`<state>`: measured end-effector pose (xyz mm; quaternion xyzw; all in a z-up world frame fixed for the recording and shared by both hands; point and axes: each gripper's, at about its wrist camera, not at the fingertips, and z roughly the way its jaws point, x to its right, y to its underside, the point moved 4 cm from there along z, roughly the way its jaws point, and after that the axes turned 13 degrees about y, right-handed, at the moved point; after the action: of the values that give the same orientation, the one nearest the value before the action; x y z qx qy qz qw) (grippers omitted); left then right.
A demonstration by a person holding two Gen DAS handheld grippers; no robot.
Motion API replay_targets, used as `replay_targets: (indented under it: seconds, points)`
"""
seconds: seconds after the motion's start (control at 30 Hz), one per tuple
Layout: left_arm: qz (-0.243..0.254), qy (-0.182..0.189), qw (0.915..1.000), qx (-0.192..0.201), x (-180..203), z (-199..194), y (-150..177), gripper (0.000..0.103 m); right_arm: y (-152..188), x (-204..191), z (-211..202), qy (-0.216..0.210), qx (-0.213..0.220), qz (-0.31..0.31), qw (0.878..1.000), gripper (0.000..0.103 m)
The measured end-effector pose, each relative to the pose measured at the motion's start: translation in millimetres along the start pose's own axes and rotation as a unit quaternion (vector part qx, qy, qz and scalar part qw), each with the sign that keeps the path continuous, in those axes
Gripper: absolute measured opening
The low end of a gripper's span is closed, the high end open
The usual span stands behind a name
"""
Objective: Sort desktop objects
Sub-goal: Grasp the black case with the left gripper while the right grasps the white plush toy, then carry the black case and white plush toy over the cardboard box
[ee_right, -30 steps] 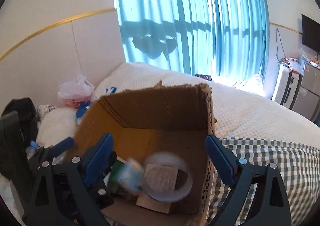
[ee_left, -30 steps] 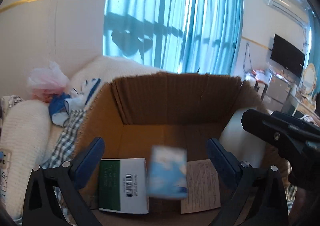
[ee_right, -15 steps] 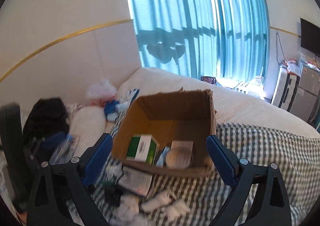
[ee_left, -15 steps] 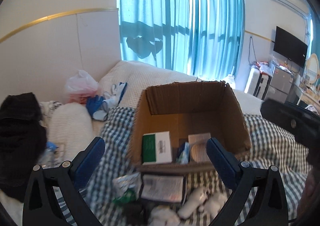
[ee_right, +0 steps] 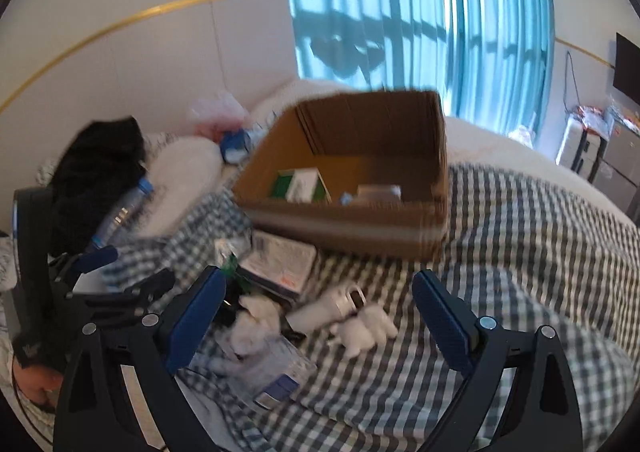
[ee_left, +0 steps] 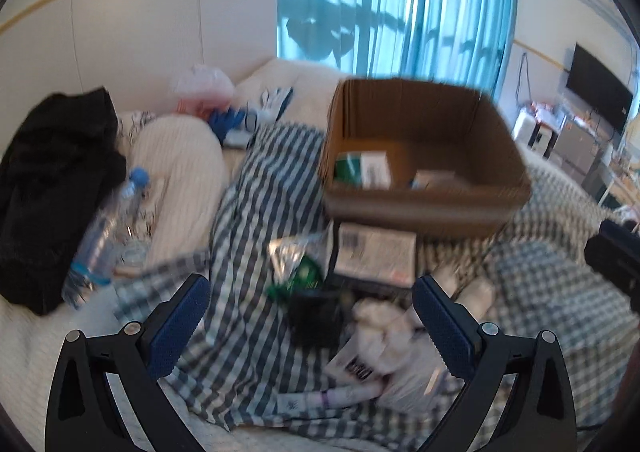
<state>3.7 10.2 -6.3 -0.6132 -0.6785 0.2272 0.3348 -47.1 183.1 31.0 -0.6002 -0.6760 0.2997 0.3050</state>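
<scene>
A brown cardboard box (ee_left: 432, 212) (ee_right: 340, 220) stands on a checked blanket and holds a green-and-white box (ee_left: 362, 168) (ee_right: 300, 184) and other small items. Loose objects lie in front of it: a flat white packet (ee_left: 374, 254) (ee_right: 280, 258), a green foil packet (ee_left: 298, 272), a black item (ee_left: 316, 318), a white tube (ee_right: 326, 310), white crumpled pieces (ee_left: 384, 324) (ee_right: 366, 330) and a clear blister pack (ee_right: 276, 372). My left gripper (ee_left: 310, 326) is open and empty above the pile. My right gripper (ee_right: 316, 320) is open and empty above the pile too.
A plastic water bottle (ee_left: 106, 228) (ee_right: 120, 214) lies at the left beside a white pillow (ee_left: 180, 172) and a black garment (ee_left: 52, 180). The checked blanket (ee_right: 520, 252) spreads to the right. Blue curtains hang behind, with a television and furniture at far right.
Both grippers have pulled back and away from the box, which now looks smaller and farther. The items dropped earlier now lie inside it. The pile in front has come into view.
</scene>
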Motion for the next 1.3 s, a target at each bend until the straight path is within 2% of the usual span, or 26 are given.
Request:
replay_targets:
  seconds: [0.13,0.23,0.43,0.5,0.63,0.73,0.83,0.93,1.03,1.1,1.17,1.3]
  points:
    - [0.013,-0.003,0.9998,-0.012,-10,36,32,0.103,18,2,37,0.011,-0.036,0.0,0.999,0.095]
    - [0.002,0.006,0.9994,-0.035,-16,65,45,0.103,35,3,63,0.033,-0.067,-0.005,0.997,0.095]
    - [-0.03,0.033,0.9978,-0.05,-27,101,56,0.103,55,9,107,0.063,-0.128,0.029,0.989,0.095]
    - [-0.03,0.027,0.9982,-0.045,-30,108,56,0.103,59,11,120,0.08,-0.139,0.033,0.987,0.095]
    - [-0.057,0.046,0.9943,-0.077,-39,130,60,0.103,66,13,140,0.09,-0.161,0.035,0.982,0.094]
    - [-0.084,0.051,0.9908,-0.093,-47,139,65,0.103,71,17,155,0.098,-0.179,0.04,0.978,0.09]
    - [-0.097,0.061,0.988,-0.104,-50,146,67,0.101,77,25,168,0.097,-0.198,0.058,0.974,0.082]
    - [-0.091,0.062,0.9871,-0.116,-46,150,70,0.083,81,31,174,0.086,-0.208,0.076,0.971,0.075]
    - [-0.082,0.063,0.9874,-0.12,-42,148,72,0.068,82,30,173,0.079,-0.21,0.065,0.972,0.058]
    - [-0.084,0.06,0.9876,-0.118,-43,146,73,0.054,83,29,170,0.082,-0.207,0.06,0.973,0.055]
    - [-0.092,0.063,0.9875,-0.112,-45,142,75,0.047,84,29,165,0.082,-0.201,0.057,0.974,0.055]
    - [-0.102,0.068,0.9873,-0.102,-47,130,79,0.046,87,32,153,0.074,-0.201,0.071,0.974,0.055]
